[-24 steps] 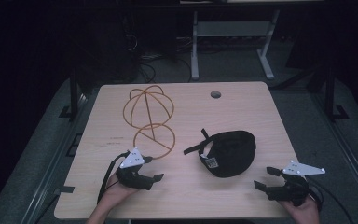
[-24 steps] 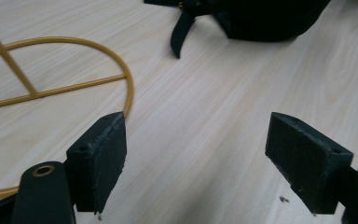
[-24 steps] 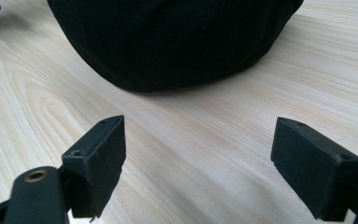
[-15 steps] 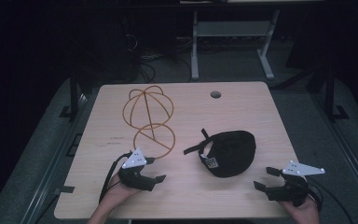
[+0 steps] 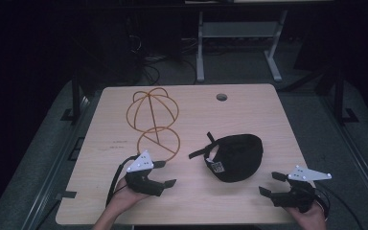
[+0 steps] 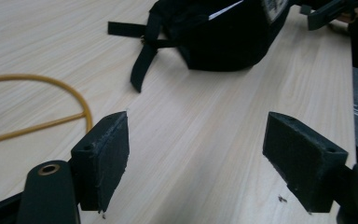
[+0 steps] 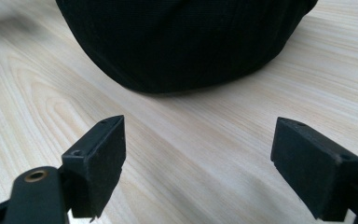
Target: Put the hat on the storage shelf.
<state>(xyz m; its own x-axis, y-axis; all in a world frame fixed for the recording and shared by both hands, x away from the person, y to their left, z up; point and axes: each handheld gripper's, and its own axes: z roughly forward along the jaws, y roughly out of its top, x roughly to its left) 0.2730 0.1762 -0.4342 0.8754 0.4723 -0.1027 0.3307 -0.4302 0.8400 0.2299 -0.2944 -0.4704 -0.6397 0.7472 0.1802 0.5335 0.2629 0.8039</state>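
Note:
A black cap (image 5: 237, 157) lies upside down on the wooden table (image 5: 249, 110), its strap (image 5: 199, 152) trailing to the left. In the left gripper view the cap (image 6: 223, 35) sits ahead and its strap (image 6: 142, 65) points my way. My left gripper (image 5: 164, 174) is open near the front left, just below an orange wire cap frame (image 5: 154, 120). My right gripper (image 5: 271, 183) is open at the front right, its jaws facing the cap (image 7: 182, 42) at close range. Neither gripper holds anything.
The wire frame's ring (image 6: 37, 100) lies close to my left jaw. A round cable hole (image 5: 221, 97) is near the table's far edge. Metal stand legs (image 5: 239, 43) and cables sit on the dark floor beyond the table.
My left gripper has moved slightly up and right toward the cap. The right gripper and the cap have stayed where they were.

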